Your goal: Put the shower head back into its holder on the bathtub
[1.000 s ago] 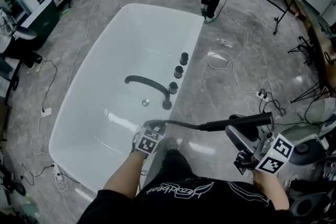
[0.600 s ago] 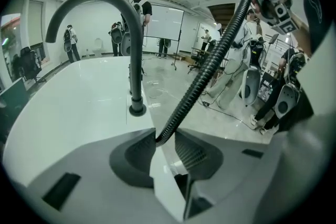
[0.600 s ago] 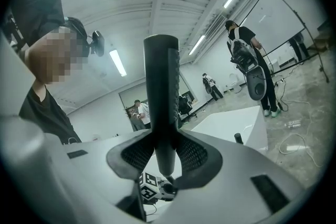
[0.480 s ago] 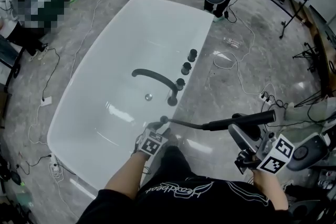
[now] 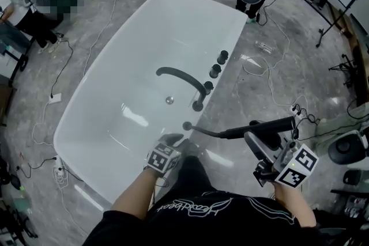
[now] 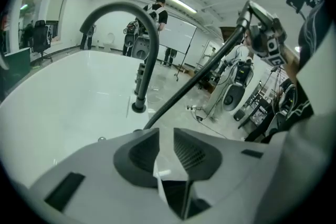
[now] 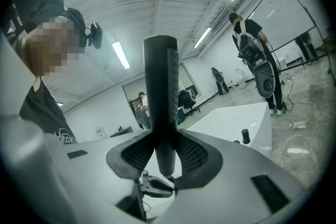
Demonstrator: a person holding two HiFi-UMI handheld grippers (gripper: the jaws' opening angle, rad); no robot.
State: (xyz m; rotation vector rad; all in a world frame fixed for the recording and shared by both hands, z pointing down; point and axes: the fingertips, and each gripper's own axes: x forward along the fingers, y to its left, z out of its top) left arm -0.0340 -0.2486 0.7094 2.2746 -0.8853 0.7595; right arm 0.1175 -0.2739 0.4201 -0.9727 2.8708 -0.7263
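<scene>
Being pinched by both jaws of the right gripper (image 7: 168, 152), the shower head (image 5: 264, 127) was held over the floor beside the bathtub (image 5: 92, 95), away from its holder (image 5: 187, 125). It was seen only as one dark stick, and its spray face could not be made out.

One dark hose (image 5: 209, 132) was stretched from the stick to the holder, a small dark ring on the tub's rim. In the left gripper view the low end of the hose and the holder were hidden behind the jaws. The jaws of the left gripper (image 5: 172, 140) were parted a little and nothing was caught between them. That gripper was held near the holder.

One curved spout (image 5: 180, 75) was set on the rim, and three round knobs (image 5: 214, 71) were lined up past it. One drain (image 5: 169, 99) was seen in the tub.

The near end of the tub was covered by the wearer's arm (image 5: 135, 196) and black shirt (image 5: 196, 216). Thin cables (image 5: 262, 75) were spread on the grey floor (image 5: 300, 66), too tangled to be counted. In the right gripper view one person (image 7: 252, 29) was seen past the tub, and more people further back were too small to be counted.
</scene>
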